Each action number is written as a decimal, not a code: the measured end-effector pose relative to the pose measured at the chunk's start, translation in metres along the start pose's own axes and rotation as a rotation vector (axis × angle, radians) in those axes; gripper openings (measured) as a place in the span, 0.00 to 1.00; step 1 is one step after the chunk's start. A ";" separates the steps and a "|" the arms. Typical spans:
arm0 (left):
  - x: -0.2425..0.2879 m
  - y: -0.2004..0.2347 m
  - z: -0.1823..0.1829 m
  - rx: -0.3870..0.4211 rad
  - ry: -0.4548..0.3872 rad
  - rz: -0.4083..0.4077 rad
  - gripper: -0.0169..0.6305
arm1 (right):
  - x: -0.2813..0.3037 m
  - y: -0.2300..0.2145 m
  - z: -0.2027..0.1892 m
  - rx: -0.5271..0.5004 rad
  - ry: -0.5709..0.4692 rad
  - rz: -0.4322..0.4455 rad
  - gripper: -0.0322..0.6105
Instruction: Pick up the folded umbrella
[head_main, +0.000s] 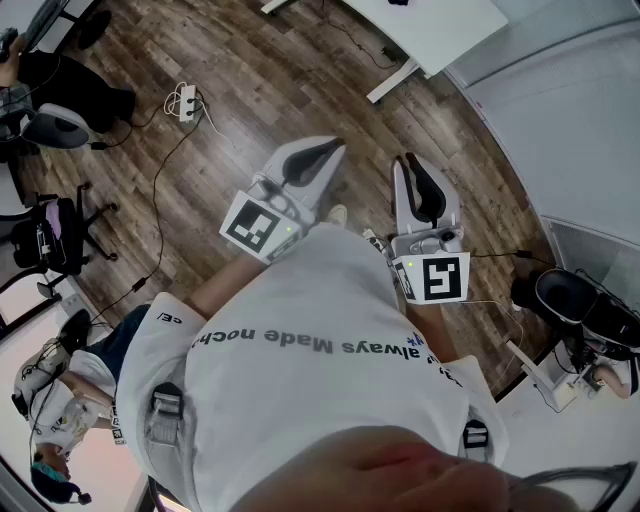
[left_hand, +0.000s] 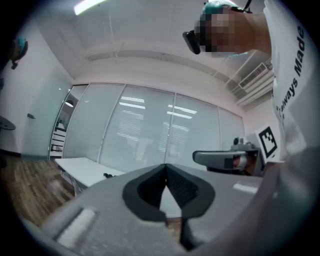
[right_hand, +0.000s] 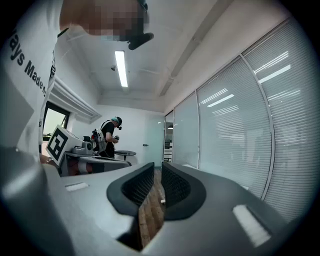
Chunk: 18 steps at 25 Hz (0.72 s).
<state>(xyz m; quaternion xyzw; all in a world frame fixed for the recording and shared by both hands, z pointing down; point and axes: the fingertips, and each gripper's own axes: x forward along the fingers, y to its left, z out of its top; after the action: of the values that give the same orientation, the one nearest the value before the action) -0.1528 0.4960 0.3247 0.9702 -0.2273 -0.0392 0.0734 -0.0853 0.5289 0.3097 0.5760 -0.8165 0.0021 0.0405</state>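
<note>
No folded umbrella shows in any view. In the head view both grippers are held level in front of the person's white shirt, above the wooden floor. My left gripper (head_main: 326, 152) has its dark pads together with nothing between them; in the left gripper view its jaws (left_hand: 165, 169) meet at the tips. My right gripper (head_main: 412, 166) points away beside it, its jaws also together and empty. In the right gripper view (right_hand: 157, 169) only a thin slit remains between the pads. Each gripper appears in the other's view, the right gripper (left_hand: 225, 159) and the left gripper (right_hand: 95, 162).
A white desk (head_main: 440, 30) stands ahead on the wooden floor, with a power strip (head_main: 183, 100) and cables to the left. Office chairs (head_main: 55, 235) and another person (head_main: 60, 400) are at the far left. A glass wall with blinds (right_hand: 240, 125) runs along the right.
</note>
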 end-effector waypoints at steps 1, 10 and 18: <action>0.000 0.004 0.000 0.001 0.002 0.000 0.03 | 0.004 0.001 0.001 0.000 -0.001 0.003 0.12; -0.017 0.058 0.006 -0.015 0.008 0.006 0.03 | 0.056 0.019 0.010 0.004 -0.017 -0.001 0.16; -0.011 0.107 0.005 -0.031 0.031 0.028 0.03 | 0.100 0.003 0.002 0.002 0.007 -0.015 0.16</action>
<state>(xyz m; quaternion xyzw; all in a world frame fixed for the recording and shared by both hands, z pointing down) -0.2096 0.4054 0.3378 0.9662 -0.2391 -0.0269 0.0927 -0.1214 0.4355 0.3151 0.5821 -0.8120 0.0047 0.0430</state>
